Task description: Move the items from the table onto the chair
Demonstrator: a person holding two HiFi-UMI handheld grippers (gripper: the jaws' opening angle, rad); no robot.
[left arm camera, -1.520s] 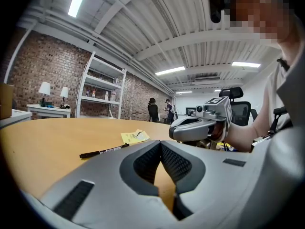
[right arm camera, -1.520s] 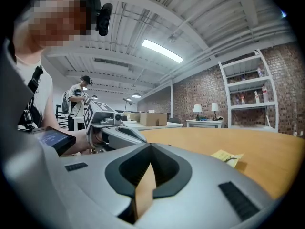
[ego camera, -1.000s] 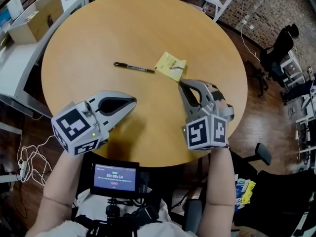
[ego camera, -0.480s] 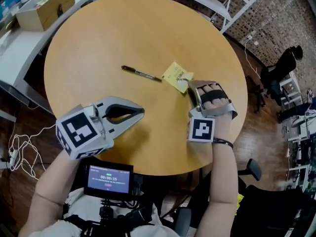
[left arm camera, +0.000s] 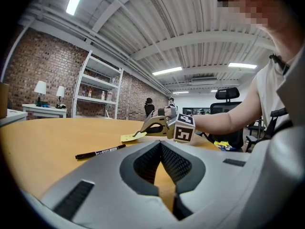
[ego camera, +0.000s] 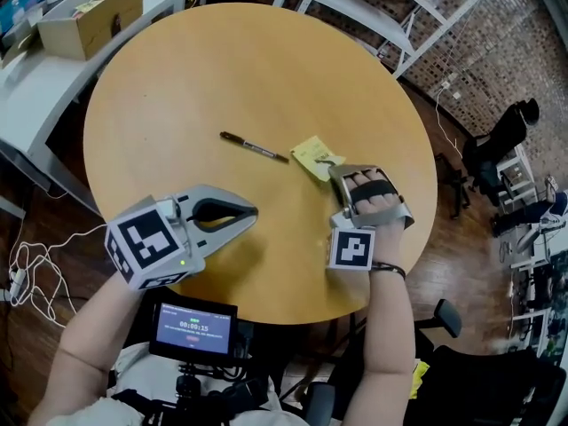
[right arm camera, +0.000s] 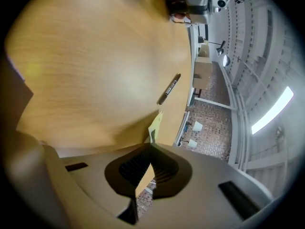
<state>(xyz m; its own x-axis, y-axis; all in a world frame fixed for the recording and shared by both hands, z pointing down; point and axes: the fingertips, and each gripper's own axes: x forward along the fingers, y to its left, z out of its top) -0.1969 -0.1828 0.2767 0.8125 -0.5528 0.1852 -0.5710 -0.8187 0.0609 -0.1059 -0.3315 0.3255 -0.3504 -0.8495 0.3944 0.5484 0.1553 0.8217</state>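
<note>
Worktop: round, pale wood (ego camera: 222, 69), carrying a pen and a sticky note, both a little right of its middle in the head view.
Sticky note: yellow (ego camera: 311, 152), near the worktop's right edge and just beside the pen's near end. Its nearest edge runs into the tips of the right claw. In the right gripper view the paper (right arm camera: 155, 124) rises straight out of the jaw tips.
Pen: black with a printed barrel (ego camera: 254, 147), lying flat and slanted on the bare wood. Whether its end touches the note cannot be told.
Right claw: rolled onto its side (ego camera: 333, 169), with the hand through the grip and one marker face of the cube turned up to the head camera. Its jaws have just been closing and now meet tight, clenched on the sticky note's edge. The dim view between the pads makes it hard to say how deep the paper goes.
Left claw: clenched on nothing (ego camera: 253, 211), its tips pressed together and only bare wood showing through the gap behind them. It sits low over the near left part of the worktop, well apart from the pen, pointing across at the right claw.
Beyond the worktop: a cardboard box (ego camera: 89, 16) sits on a white desk at the upper left, and a white shelf rack (ego camera: 390, 7) stands behind.
</note>
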